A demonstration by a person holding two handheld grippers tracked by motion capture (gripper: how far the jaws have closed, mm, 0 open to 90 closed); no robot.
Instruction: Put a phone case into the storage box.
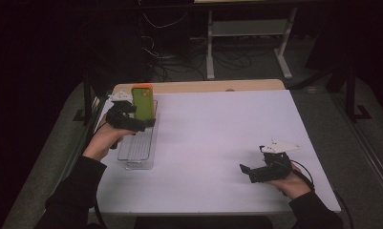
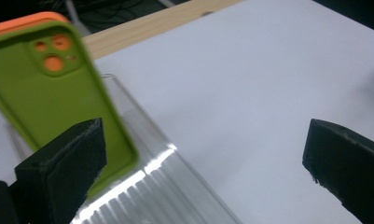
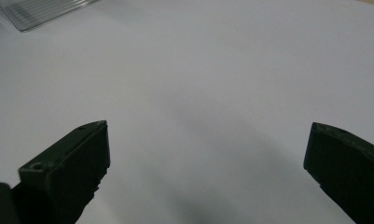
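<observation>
Green phone case (image 2: 58,88) upright in clear tray (image 1: 137,148) near worktop's left edge. Left claw (image 2: 203,158) wide open, empty beside it; right claw (image 3: 205,163) likewise. Could tip if nudged.

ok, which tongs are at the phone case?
The left tongs, wide open beside the green phone case standing in the clear tray. The right tongs sit far off over bare table.

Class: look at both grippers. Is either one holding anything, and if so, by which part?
Nothing is held. The left gripper is open beside the phone case standing in the clear tray; the right gripper is open over the bare table.
</observation>
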